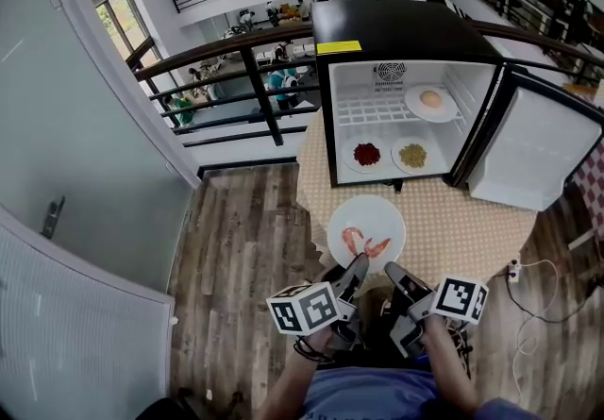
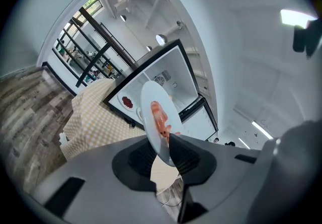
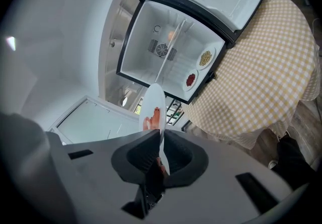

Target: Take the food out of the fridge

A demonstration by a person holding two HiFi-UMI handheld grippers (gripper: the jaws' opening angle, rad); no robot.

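A white plate (image 1: 366,230) with shrimp (image 1: 363,244) hangs just above the near edge of the checked table (image 1: 453,220), out in front of the open black mini fridge (image 1: 401,88). My left gripper (image 1: 356,269) is shut on the plate's near rim (image 2: 160,143), and my right gripper (image 1: 394,271) is shut on the rim (image 3: 161,148) beside it. Inside the fridge, a plate with an egg (image 1: 431,101) sits on the wire shelf. On the fridge floor lie a plate of red food (image 1: 366,155) and a plate of yellow-green food (image 1: 412,156).
The fridge door (image 1: 533,149) stands swung open to the right. A black railing (image 1: 236,78) runs behind the table, with a lower floor and people beyond. A cable and socket (image 1: 517,270) lie on the wooden floor at right. A grey wall (image 1: 57,126) is at left.
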